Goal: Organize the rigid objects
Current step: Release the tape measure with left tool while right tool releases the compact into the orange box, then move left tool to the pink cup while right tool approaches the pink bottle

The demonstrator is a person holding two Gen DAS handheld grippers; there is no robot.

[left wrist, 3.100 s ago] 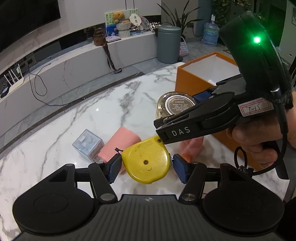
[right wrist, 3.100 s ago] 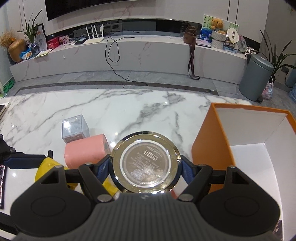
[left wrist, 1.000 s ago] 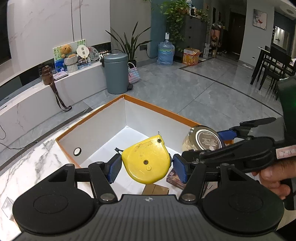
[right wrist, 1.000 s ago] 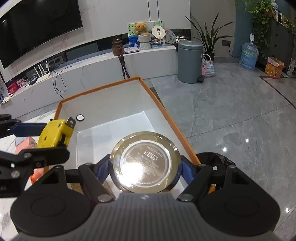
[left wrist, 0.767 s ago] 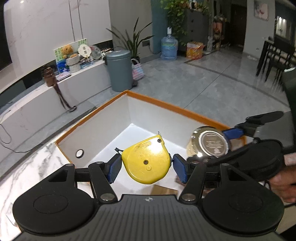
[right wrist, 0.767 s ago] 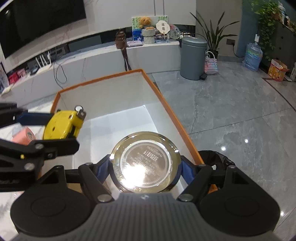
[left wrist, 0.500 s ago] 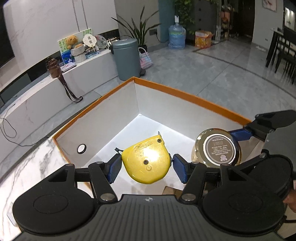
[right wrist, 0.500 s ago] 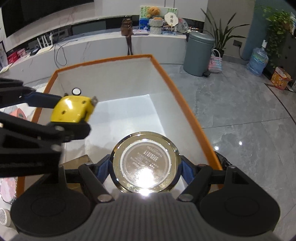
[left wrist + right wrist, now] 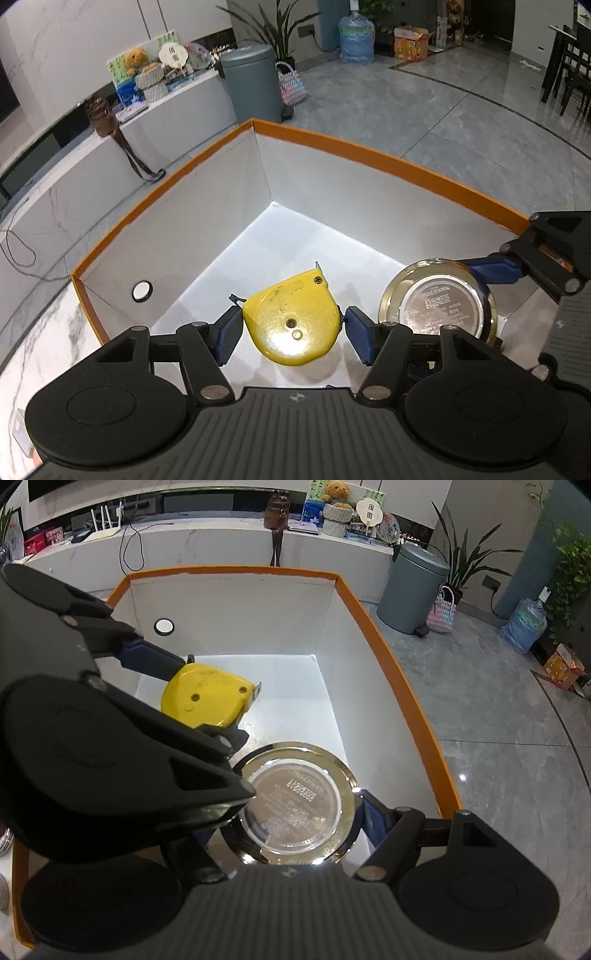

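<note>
My left gripper [image 9: 291, 330] is shut on a yellow tape measure [image 9: 292, 320], held above the white floor of the orange box [image 9: 354, 147]. In the right wrist view the same tape measure [image 9: 201, 698] hangs at the left, clamped in the left gripper [image 9: 184, 698]. My right gripper [image 9: 291, 823] is shut on a jar with a shiny round metal lid [image 9: 295, 805], also inside the box [image 9: 399, 679]. In the left wrist view the jar [image 9: 437, 301] sits just right of the tape measure, held in the right gripper [image 9: 439, 299]. The two grippers are close side by side.
The box stands on a marble table [image 9: 40, 343]; a round hole [image 9: 141, 290] pierces its left wall. Beyond the box are a grey bin [image 9: 251, 83], a marble bench [image 9: 207, 542] with a bag and toys, and bare grey floor [image 9: 498, 709] to the right.
Both grippers have sunk deeper into the orange box with their loads. The left gripper now overlaps the left of the right wrist view, and the jar sits closer beside the tape measure.
</note>
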